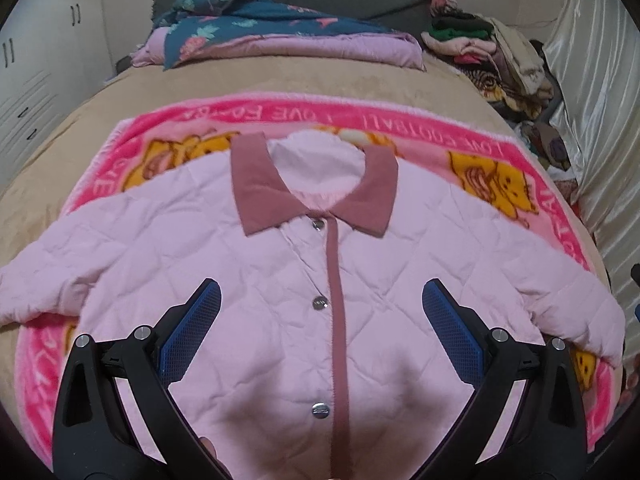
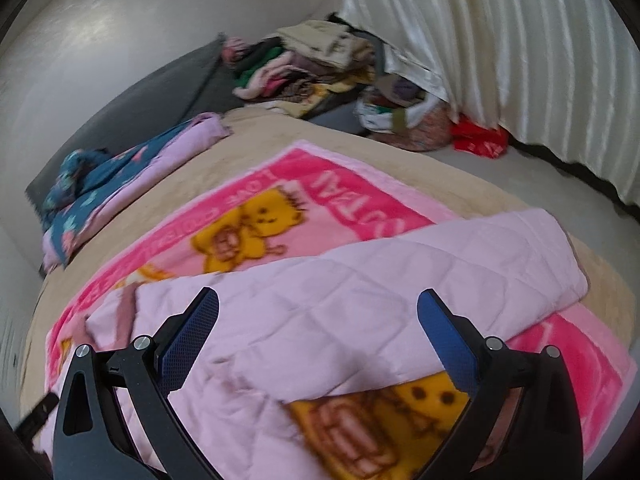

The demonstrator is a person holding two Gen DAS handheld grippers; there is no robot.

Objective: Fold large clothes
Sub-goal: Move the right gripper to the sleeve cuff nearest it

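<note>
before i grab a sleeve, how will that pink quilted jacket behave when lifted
The pink quilted jacket will likely flop and drape rather than hold shape: it lies creased and limp on the fleece blanket. Its padded quilting suggests bulk but little weight. The sleeve would probably trail behind.

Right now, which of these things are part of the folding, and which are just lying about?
In use: pink quilted jacket; left gripper and right gripper, both open.

Lying about: cartoon blanket underneath; floral bedding; clothes pile; curtain.
</note>
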